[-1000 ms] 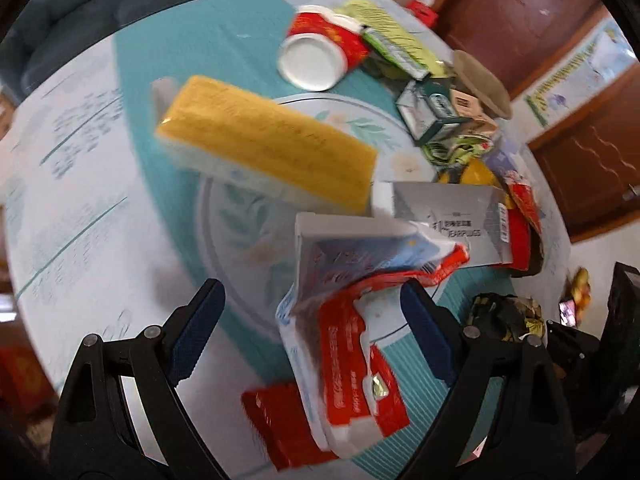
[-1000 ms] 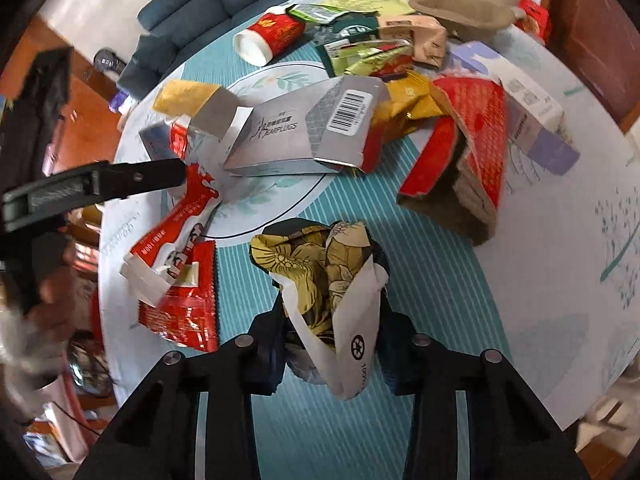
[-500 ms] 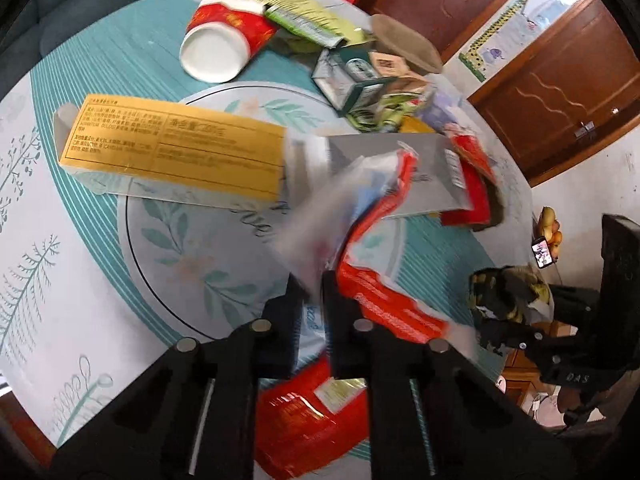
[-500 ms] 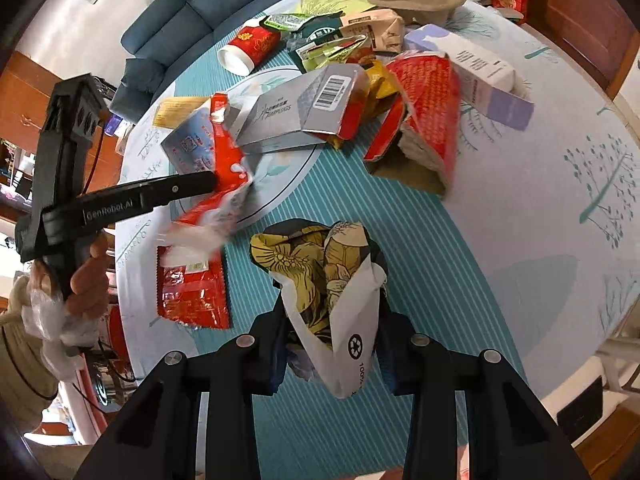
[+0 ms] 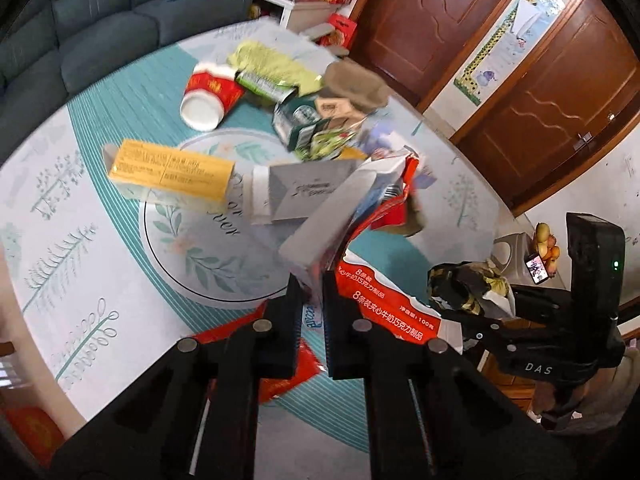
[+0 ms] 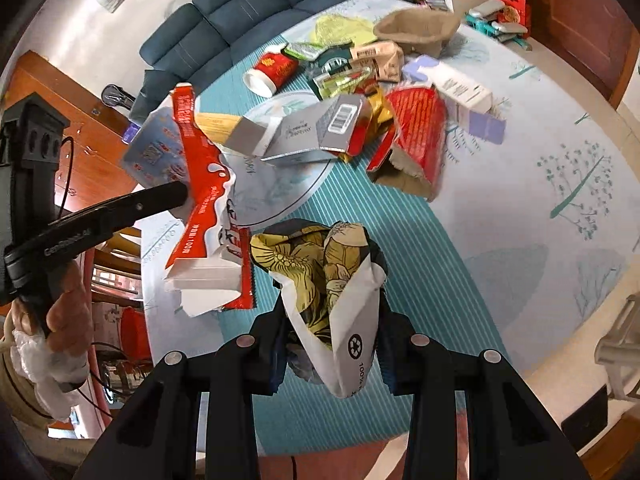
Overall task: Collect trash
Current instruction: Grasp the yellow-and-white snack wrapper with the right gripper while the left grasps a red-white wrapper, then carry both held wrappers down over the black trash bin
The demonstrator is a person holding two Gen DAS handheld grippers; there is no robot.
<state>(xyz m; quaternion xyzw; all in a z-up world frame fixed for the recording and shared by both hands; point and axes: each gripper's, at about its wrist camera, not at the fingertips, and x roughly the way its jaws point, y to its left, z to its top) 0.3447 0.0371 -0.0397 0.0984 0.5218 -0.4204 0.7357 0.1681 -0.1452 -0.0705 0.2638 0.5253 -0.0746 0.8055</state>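
Trash covers the round table: a red paper cup on its side at the far end, a yellow box left of a grey box, a torn red carton to their right, and a brown paper bowl farthest back. The left gripper is clenched on a red and white wrapper, which hangs clear of the table; its jaws have just closed on it. The right gripper grasps a crumpled yellow-flowered paper bag, held above the near striped part of the tablecloth. A second red wrapper lies flat on the table under the left gripper. A hand holds the left gripper's handle.
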